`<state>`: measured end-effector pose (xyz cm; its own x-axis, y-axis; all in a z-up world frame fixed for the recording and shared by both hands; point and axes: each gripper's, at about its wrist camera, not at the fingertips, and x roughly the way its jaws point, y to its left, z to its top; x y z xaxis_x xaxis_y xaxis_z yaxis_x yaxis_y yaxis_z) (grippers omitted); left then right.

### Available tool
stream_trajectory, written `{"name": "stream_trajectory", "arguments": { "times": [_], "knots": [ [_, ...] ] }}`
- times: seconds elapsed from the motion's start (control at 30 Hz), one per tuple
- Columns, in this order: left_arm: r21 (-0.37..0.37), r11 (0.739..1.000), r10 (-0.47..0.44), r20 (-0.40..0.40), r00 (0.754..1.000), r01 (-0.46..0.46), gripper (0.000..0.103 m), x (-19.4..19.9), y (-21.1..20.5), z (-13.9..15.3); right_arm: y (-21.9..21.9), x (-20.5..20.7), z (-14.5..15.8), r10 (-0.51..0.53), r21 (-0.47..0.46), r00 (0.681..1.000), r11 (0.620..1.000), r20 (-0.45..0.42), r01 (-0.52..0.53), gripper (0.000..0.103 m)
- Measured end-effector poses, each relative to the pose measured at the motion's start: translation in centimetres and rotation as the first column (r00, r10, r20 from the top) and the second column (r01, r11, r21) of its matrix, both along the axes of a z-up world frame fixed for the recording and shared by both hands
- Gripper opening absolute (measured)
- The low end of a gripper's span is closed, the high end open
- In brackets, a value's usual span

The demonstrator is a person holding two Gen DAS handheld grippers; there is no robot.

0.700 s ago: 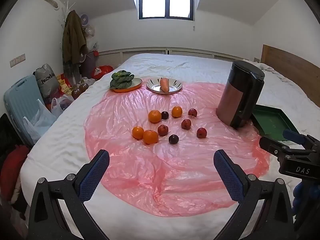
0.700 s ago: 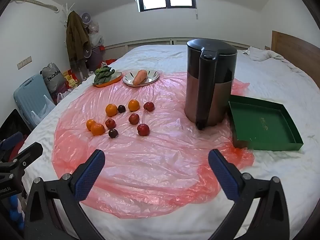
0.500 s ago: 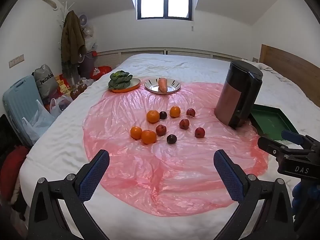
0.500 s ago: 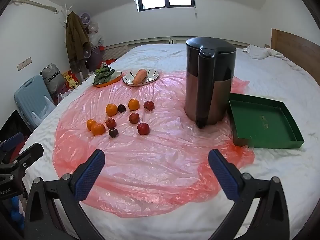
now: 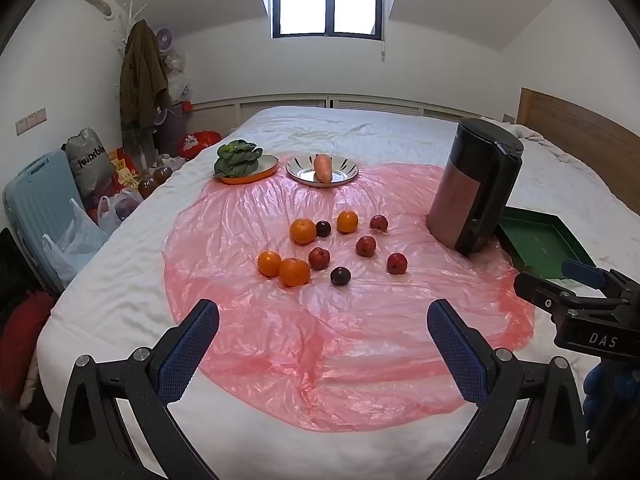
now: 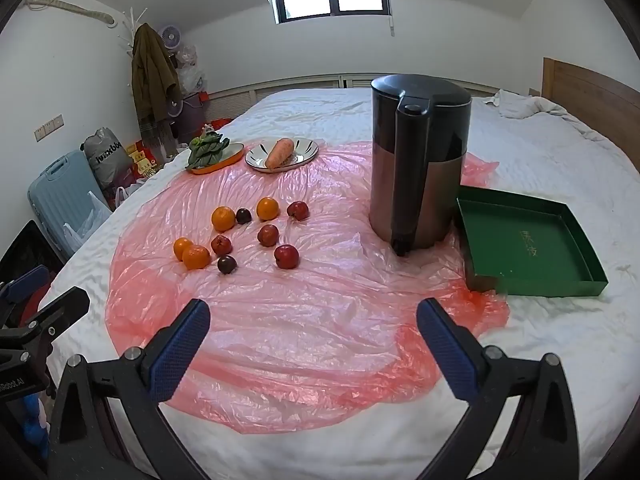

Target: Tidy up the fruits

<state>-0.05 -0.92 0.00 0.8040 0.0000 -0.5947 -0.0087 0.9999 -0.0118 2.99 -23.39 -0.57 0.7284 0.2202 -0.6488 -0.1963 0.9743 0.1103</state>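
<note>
Several oranges (image 5: 294, 271) (image 6: 196, 257), red apples (image 5: 397, 263) (image 6: 286, 256) and dark plums (image 5: 340, 276) (image 6: 226, 264) lie loose on a pink plastic sheet (image 5: 344, 344) (image 6: 312, 328) spread over a white bed. An empty green tray (image 6: 524, 240) (image 5: 540, 240) sits to the right of the sheet. My left gripper (image 5: 323, 344) is open and empty, held above the sheet's near edge, well short of the fruit. My right gripper (image 6: 313, 340) is open and empty, to the right of the left one.
A tall dark kettle (image 6: 416, 168) (image 5: 474, 192) stands between the fruit and the tray. At the back, a silver plate with a carrot (image 5: 322, 168) and an orange plate with leafy greens (image 5: 240, 162). Suitcase and bags (image 5: 40, 208) stand left of the bed.
Both grippers have drawn back and up slightly, so the fruit looks a little farther away. Both jaws stay open; nothing on the bed has moved.
</note>
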Motion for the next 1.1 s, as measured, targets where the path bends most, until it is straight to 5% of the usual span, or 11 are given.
{"name": "stream_trajectory", "arguments": {
  "times": [1.1],
  "knots": [
    [-0.01, 1.0, -0.002, -0.002, 1.0, 0.002, 0.102, -0.1, 0.33, -0.46, -0.42, 0.0, -0.15, -0.01, -0.007, 1.0, 1.0, -0.003, 0.01, 0.103]
  ]
}}
